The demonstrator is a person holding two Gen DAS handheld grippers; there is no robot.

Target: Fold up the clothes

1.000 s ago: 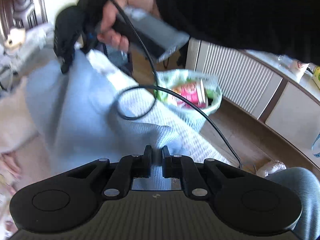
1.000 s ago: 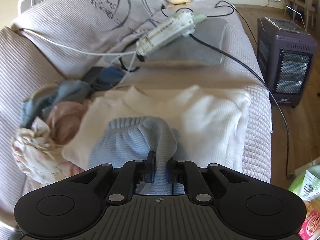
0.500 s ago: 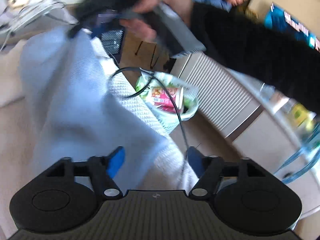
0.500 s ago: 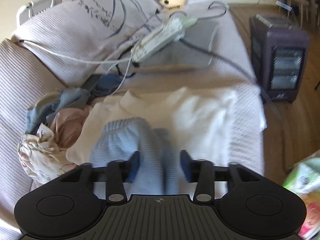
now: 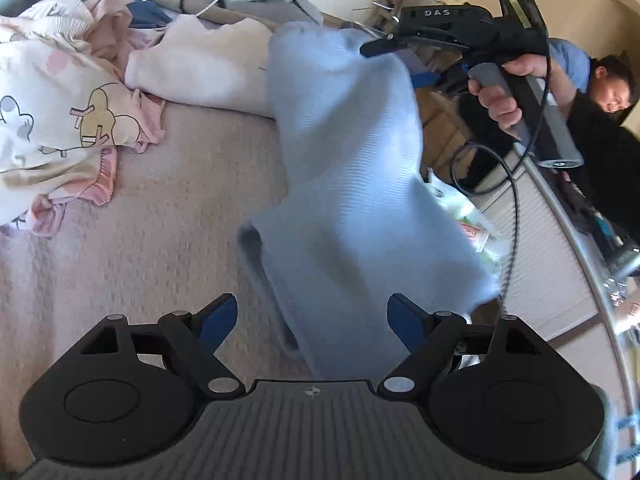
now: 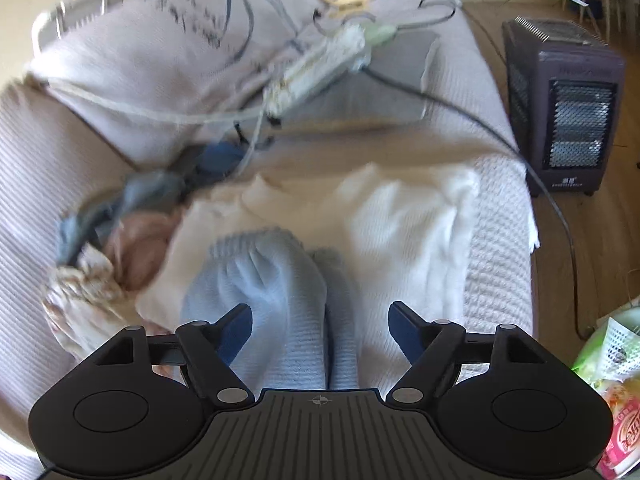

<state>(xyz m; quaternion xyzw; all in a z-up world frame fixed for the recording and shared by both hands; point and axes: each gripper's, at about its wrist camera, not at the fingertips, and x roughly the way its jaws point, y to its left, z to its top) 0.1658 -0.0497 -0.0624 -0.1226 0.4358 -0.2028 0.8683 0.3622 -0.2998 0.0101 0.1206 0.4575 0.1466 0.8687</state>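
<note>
Each fisheye camera sits just behind its own fingers and looks steeply down at the covered sofa from close range. The left wrist view faces along the seat toward the person's right hand; the right wrist view faces the backrest. Both share the light-blue knit garment and the cream sweater.

Clutter beyond the laundry
Ahead of the tongs a white power strip lies on a grey cushion; a dark heater stands far right on the floor.
</note>
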